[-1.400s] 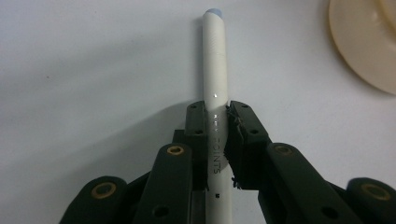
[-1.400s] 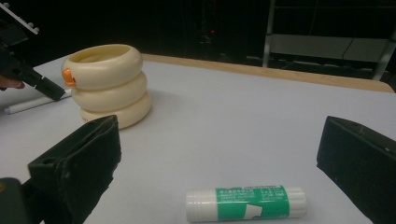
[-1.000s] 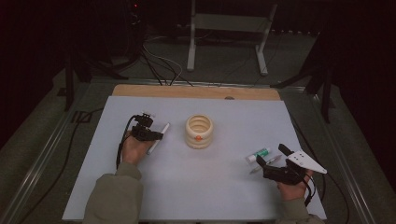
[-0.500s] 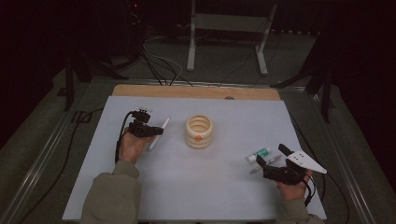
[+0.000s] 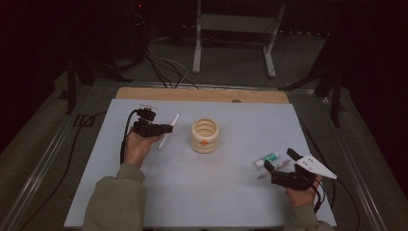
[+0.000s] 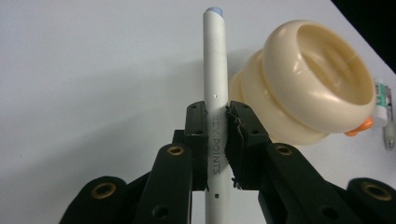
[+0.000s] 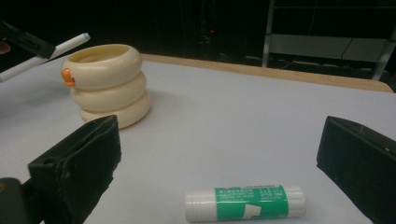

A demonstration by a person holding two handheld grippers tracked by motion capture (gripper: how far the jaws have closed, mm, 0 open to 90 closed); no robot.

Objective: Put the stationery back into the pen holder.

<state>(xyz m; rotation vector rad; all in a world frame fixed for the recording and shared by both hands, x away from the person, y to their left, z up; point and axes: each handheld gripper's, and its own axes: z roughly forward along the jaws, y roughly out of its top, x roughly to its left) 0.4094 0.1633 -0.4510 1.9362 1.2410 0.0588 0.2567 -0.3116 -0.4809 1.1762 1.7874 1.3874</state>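
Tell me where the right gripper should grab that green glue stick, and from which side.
Grip the glue stick across its green middle, coming straight down from above. It lies flat on its side on the table, crosswise between the right gripper's open jaws, so its round barrel would likely roll if pushed from one side.

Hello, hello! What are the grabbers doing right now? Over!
Left gripper shut on white pen, beside cream ringed holder. Right gripper open, glue stick lying between its jaws. Nothing blocking.
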